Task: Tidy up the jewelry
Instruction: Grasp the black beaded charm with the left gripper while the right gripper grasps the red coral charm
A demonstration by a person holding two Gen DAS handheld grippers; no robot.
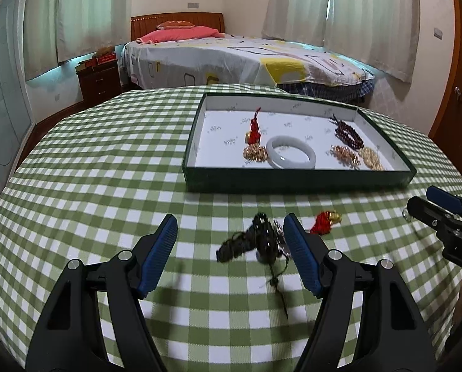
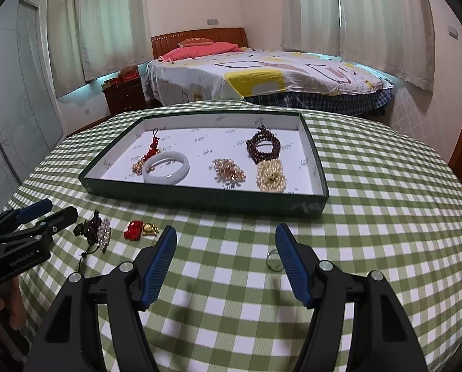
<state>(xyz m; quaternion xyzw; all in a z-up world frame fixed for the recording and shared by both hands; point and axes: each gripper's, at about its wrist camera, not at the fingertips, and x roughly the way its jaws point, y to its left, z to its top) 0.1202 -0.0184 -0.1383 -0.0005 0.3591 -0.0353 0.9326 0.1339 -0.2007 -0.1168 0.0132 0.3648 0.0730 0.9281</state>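
The left tongs point(image 1: 231, 232) are standing apart over the green-checked cloth point(image 1: 106, 161), gripping nothing. A dark bead charm point(image 1: 263, 241) is lying on the cloth between the two blue pads, nearer the right-hand pad point(image 1: 300, 254) and apart from the left one. Its tassel end is pointing off toward the left pad, and its thin cord is trailing back toward the tongs' base, so its long axis is running roughly front to back, slightly skewed. A clear bead cluster is sitting against its right side, best seen in the right wrist view point(image 2: 104, 232). Just outside the right pad, a red and gold charm point(image 1: 325, 221) is lying on the cloth, its gold end pointing away to the right.

Ahead of both tongs, the tray point(image 1: 296, 181) is holding a red knot charm point(image 1: 255, 130), a white bangle point(image 1: 291, 156), a dark bead bracelet point(image 1: 348, 133) and gold clusters point(image 1: 345, 155).

The right tongs point(image 2: 226, 248) are also standing apart and gripping nothing. A small clear ring point(image 2: 274, 259) is lying flat between the pads, just beside the right-hand pad point(image 2: 293, 266); whether they are touching is unclear.
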